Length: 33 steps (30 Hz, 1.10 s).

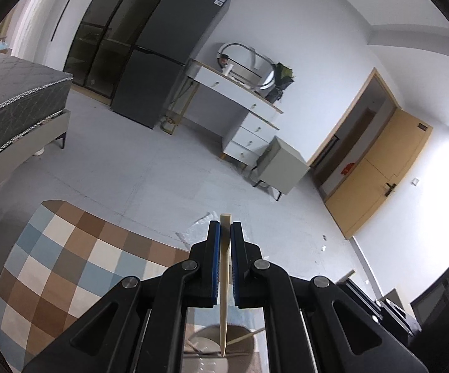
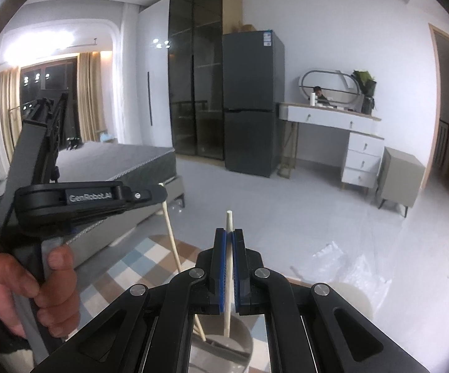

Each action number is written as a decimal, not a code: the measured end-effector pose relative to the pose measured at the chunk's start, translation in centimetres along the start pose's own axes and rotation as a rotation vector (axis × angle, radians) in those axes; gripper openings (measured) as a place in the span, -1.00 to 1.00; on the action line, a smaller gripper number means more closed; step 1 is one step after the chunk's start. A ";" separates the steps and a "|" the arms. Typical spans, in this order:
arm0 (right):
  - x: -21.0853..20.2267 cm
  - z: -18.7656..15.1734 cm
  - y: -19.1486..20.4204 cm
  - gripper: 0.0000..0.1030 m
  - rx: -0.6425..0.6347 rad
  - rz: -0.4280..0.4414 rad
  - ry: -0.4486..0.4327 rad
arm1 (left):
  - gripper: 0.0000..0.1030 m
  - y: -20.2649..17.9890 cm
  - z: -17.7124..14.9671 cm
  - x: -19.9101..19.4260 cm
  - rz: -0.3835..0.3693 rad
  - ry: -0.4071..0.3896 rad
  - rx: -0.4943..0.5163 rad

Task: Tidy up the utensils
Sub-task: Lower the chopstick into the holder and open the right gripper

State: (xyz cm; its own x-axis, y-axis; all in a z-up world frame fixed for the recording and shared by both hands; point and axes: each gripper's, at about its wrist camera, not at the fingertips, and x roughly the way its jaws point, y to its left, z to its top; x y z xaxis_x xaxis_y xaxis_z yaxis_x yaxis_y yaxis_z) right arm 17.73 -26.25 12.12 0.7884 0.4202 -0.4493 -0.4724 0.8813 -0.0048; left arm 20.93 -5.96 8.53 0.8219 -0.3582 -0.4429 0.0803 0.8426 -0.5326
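Observation:
My left gripper (image 1: 225, 227) is shut on a pale wooden chopstick (image 1: 224, 283) that hangs tip-down into a grey utensil cup (image 1: 243, 335) below; other sticks lean in the cup. My right gripper (image 2: 229, 236) is shut on a white chopstick (image 2: 229, 267), held upright with its lower end in the same grey cup (image 2: 243, 342). In the right wrist view the left gripper (image 2: 159, 194) shows at the left, held by a hand (image 2: 38, 292), with its wooden chopstick (image 2: 171, 239) slanting down into the cup.
A checkered rug (image 1: 69, 264) lies under the cup. A bed (image 2: 115, 161) stands at the left, a dark fridge (image 2: 252, 102) and a white dresser (image 2: 348, 130) at the back. Clear plastic wrap (image 2: 348, 264) lies on the floor to the right.

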 end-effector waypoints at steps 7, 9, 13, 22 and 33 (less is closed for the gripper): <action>1.7 -1.1 -0.3 -0.94 -0.009 0.000 0.048 | -0.97 0.6 -0.3 1.0 0.028 -0.014 -0.026; 2.2 -1.5 -0.6 -0.94 -0.006 0.000 0.061 | -0.97 0.4 -0.7 0.9 0.027 -0.024 -0.014; 2.9 -2.0 -0.6 -0.94 -0.016 0.012 0.096 | -0.97 0.3 -1.5 1.3 0.032 -0.008 -0.001; 3.9 -2.9 -0.2 -0.93 -0.023 0.051 0.158 | -0.96 0.4 -1.8 0.8 0.029 0.041 0.047; 3.8 -4.1 -1.0 -0.84 0.099 0.052 0.198 | -0.92 1.1 -2.2 1.8 -0.040 0.340 0.026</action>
State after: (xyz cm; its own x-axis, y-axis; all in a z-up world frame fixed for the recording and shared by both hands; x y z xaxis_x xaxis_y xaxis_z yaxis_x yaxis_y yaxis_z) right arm 19.55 -26.39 6.72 0.6664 0.4233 -0.6137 -0.4619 0.8806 0.1058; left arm 21.29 -6.60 5.56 0.5832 -0.5010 -0.6394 0.1262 0.8335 -0.5380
